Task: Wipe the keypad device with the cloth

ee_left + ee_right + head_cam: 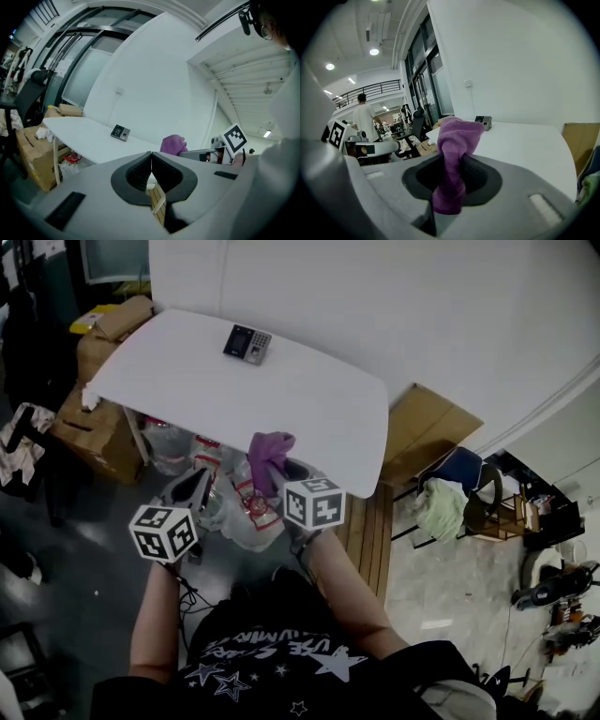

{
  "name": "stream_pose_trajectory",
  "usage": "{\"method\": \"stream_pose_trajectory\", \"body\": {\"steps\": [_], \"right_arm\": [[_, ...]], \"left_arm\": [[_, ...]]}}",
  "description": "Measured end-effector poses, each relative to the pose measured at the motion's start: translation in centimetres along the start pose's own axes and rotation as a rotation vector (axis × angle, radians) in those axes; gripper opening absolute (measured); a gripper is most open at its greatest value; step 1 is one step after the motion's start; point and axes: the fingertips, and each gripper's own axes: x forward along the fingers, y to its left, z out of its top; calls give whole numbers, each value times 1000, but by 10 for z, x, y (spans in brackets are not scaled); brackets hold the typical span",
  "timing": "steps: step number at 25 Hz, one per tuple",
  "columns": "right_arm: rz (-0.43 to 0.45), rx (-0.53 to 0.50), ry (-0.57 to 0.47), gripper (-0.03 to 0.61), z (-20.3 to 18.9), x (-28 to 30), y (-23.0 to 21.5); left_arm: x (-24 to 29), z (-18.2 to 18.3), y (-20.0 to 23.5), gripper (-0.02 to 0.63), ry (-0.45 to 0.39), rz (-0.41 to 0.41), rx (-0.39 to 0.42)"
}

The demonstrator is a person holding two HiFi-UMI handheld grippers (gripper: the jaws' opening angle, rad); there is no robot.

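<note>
The keypad device is a small dark unit with a grey keypad, lying near the far edge of the white table; it also shows as the keypad device and the keypad device. A purple cloth is pinched in my right gripper, held in front of the table's near edge; the cloth stands bunched up between the jaws. My left gripper is shut with nothing in it, left of the right one, well short of the device. The left jaws meet.
Cardboard boxes stand at the table's left end. Plastic bags and bottles sit under the table. A flat cardboard sheet and a chair with clothes are to the right. A person stands far off.
</note>
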Motion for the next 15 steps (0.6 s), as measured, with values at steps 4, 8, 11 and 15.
{"method": "stream_pose_trajectory", "body": {"steps": [4,8,11,15], "right_arm": [[13,-17,-7,99,2,-5,3],[35,-24,-11,99,1,-11,5],[47,-18,-5,98,-5,-18,2],[58,-1,-2,99,-15,-33,-2]], "left_arm": [[-1,2,-5,8,-11,-3,6],[-2,0,-9,8,-13,12,8],[-3,-5,-17,8,-6,21,4],[-5,-13,-32,8,9,33,7]]}}
